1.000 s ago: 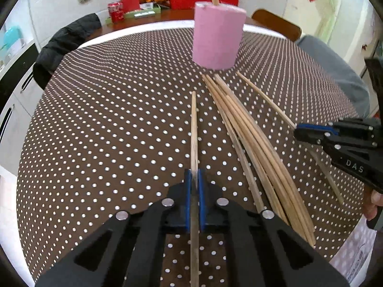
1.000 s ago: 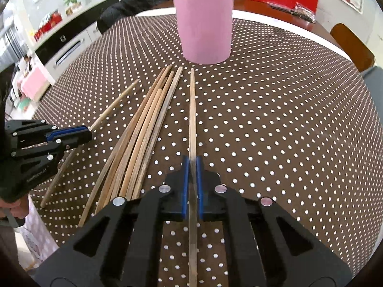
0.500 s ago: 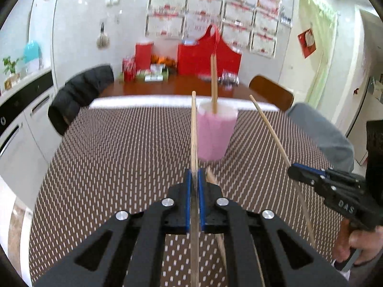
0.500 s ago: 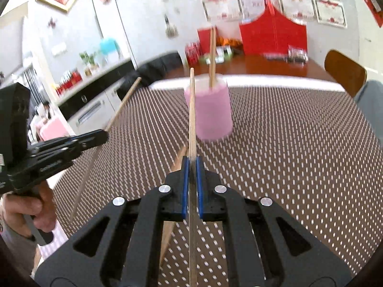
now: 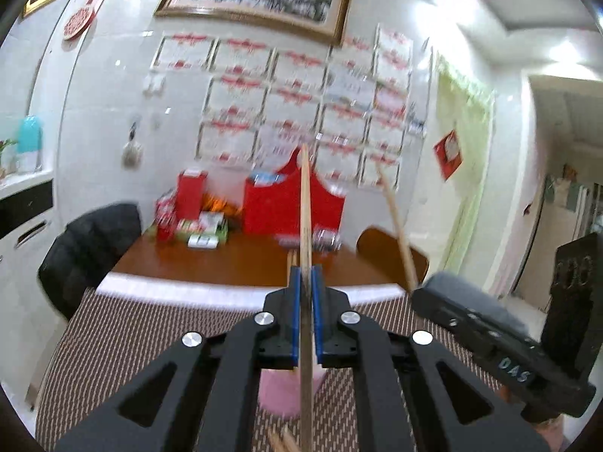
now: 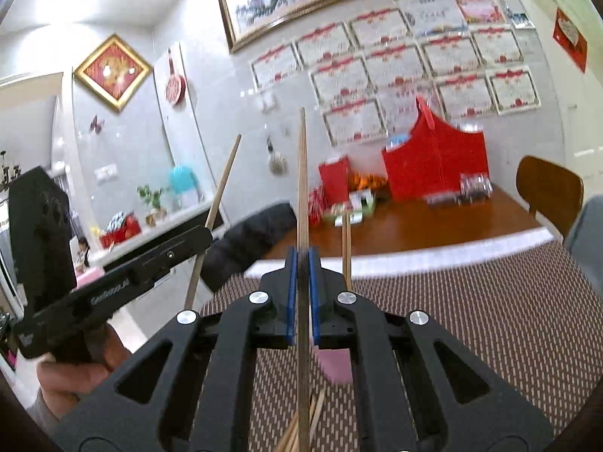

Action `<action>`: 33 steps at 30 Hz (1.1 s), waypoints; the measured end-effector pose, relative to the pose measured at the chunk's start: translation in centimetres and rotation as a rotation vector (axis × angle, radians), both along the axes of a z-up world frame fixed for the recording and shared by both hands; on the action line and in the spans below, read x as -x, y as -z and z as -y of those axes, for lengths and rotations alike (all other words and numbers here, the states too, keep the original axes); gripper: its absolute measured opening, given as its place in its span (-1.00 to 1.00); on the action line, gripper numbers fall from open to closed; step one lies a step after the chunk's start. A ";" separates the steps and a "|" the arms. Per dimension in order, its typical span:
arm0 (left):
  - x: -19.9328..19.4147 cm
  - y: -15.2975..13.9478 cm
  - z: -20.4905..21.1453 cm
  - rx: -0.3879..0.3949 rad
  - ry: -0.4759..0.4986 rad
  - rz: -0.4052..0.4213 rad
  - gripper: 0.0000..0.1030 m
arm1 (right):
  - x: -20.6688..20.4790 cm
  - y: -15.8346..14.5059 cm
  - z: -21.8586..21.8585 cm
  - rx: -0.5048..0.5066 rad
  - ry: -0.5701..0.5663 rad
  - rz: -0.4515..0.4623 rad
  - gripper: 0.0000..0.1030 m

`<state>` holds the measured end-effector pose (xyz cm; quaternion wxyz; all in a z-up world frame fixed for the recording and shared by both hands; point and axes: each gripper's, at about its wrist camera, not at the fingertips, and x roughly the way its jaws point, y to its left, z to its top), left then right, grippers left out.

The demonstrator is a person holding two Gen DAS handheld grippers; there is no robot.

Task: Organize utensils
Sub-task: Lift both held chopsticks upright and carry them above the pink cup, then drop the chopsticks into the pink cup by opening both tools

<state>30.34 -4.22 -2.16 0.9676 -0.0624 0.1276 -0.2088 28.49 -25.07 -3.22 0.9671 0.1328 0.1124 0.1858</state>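
- Gripping one chopstick each, both hand-held grippers are closed: the left hand-held gripper [image 5: 305, 312] is clamped on a chopstick [image 5: 305, 207], and the right hand-held gripper [image 6: 301, 297] on a second chopstick [image 6: 301, 173].
- Since a second ago, both chopsticks have been lifted off the tabletop [image 5: 113, 339] and tipped from pointing steeply down to nearly level, so the far wall is now seen behind them.
- The pink cup [image 5: 279, 391], seen far ahead a second ago, is now low and near, mostly hidden behind the jaws; one chopstick [image 6: 346, 248] is already standing in it.
- The right gripper is seen to the right in the left view, its stick slanting up; the left gripper is seen at left in the right view.
- A few loose chopsticks [image 6: 312, 414] remain lying on the tabletop near the cup.
- The carry is judged under way; lowering the tips into the cup is what comes next, and several sticks would be left to collect.
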 end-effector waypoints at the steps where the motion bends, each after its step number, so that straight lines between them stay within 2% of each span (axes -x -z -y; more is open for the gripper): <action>1: -0.9 -0.5 0.3 0.011 0.008 0.027 -0.88 | -0.4 -0.2 -0.1 0.001 0.009 0.012 -0.88; 8: -7.0 -1.2 1.9 0.073 0.036 0.105 -0.88 | -6.8 -0.5 -0.9 -0.016 0.044 0.025 -0.88; 15: -11.4 0.8 3.3 0.102 0.042 0.125 -0.88 | -10.9 1.8 -1.1 -0.043 0.075 0.008 -0.88; 26: -13.4 4.4 3.9 0.119 0.023 0.134 -0.88 | -12.8 4.1 -1.1 -0.040 0.074 -0.001 -0.87; 33: -13.5 6.8 3.8 0.102 0.017 0.086 -0.85 | -12.9 6.1 -1.1 -0.034 0.068 -0.062 -0.86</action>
